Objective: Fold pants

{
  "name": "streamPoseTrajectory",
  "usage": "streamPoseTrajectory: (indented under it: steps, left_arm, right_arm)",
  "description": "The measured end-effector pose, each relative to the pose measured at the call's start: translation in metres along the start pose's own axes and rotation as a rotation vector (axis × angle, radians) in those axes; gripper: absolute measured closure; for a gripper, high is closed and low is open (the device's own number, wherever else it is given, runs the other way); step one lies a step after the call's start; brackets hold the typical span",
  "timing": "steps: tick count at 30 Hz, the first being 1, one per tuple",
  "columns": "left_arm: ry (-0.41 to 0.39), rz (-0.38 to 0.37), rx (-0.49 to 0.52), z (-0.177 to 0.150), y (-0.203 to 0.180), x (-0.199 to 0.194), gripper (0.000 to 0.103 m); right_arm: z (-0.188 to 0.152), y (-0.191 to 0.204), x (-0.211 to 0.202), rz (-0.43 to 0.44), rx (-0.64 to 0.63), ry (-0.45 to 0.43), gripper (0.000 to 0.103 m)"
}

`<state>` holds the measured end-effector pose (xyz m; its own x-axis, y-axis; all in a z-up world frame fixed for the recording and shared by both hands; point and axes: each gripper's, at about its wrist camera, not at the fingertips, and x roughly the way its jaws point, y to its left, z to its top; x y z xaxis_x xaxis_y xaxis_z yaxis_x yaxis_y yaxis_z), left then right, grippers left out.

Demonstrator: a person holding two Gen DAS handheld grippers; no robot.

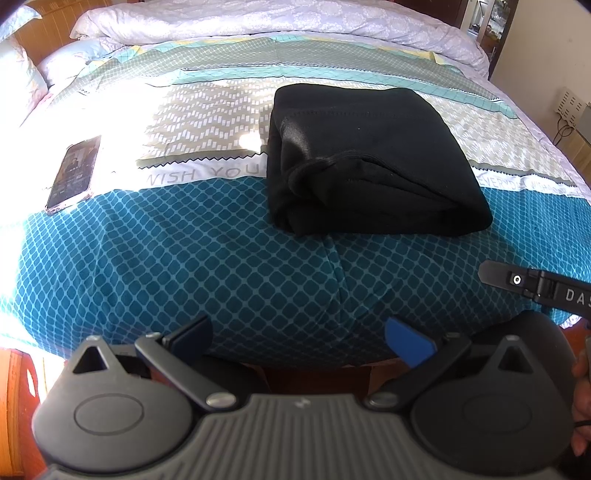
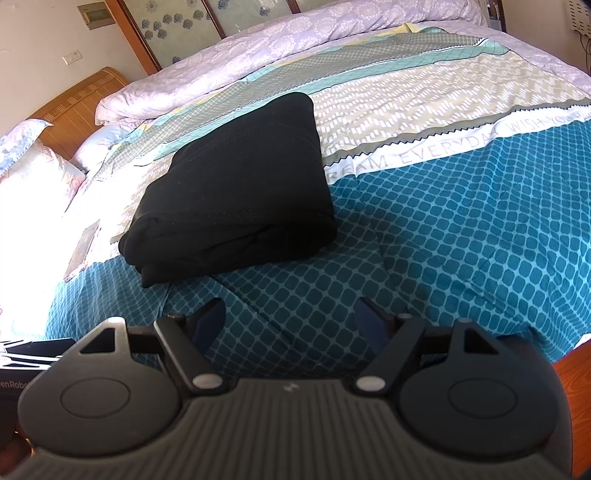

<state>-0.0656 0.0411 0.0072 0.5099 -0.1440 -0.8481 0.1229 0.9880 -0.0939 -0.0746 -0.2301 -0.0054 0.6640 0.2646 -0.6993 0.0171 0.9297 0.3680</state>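
The black pants point(image 1: 365, 158) lie folded into a thick rectangular bundle on the patterned bedspread point(image 1: 207, 266). They also show in the right wrist view point(image 2: 240, 188), left of centre. My left gripper point(image 1: 299, 338) is open and empty, held back near the bed's front edge, well short of the pants. My right gripper point(image 2: 291, 323) is open and empty too, over the teal part of the bedspread point(image 2: 461, 236), a little short of the bundle. Part of the right gripper shows at the right edge of the left wrist view point(image 1: 532, 284).
A phone point(image 1: 74, 173) lies on the bed to the left of the pants, in bright sunlight. A rolled lilac duvet point(image 1: 258, 22) runs along the far side. Pillows point(image 2: 33, 162) and a wooden headboard point(image 2: 81, 96) stand at the left.
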Motion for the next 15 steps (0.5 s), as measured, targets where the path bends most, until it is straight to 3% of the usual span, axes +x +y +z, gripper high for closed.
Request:
streamPoseTrajectory:
  steps: [15]
  left_arm:
    - [0.002, 0.002, 0.0, -0.0001, 0.0029, 0.0011, 0.0]
  right_arm:
    - [-0.0006, 0.0006, 0.0002, 0.0, -0.001, -0.001, 0.024]
